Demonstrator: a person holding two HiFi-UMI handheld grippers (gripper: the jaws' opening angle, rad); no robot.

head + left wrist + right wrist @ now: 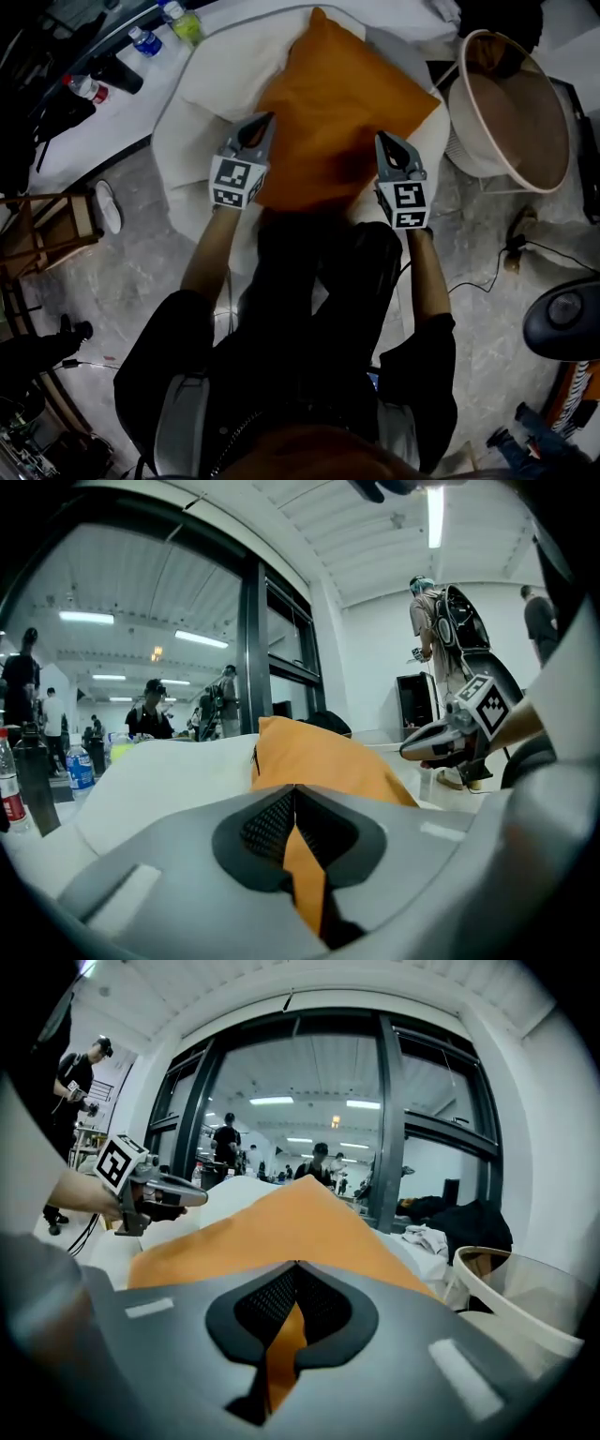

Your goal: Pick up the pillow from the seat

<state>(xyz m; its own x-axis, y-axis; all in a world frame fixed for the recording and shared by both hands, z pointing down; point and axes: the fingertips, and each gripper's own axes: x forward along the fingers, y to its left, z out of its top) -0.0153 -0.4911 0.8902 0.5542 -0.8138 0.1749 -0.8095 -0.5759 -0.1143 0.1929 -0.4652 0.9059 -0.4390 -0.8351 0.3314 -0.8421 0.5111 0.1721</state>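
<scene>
both grippers pinch the orange square fabric pillow [337, 112] by near corners: left gripper [255, 141], right gripper [389, 155]; it stretches away beyond the fingertips.

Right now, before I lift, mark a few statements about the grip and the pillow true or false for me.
1. The left gripper and the right gripper are both shut on the orange pillow. True.
2. Only one gripper has fabric between its jaws. False: each gripper view shows orange fabric pinched between the jaws.
3. A white seat is under the pillow. True.
4. The round basket stands on the left gripper's side. False: the round basket is on the right gripper's side.
</scene>
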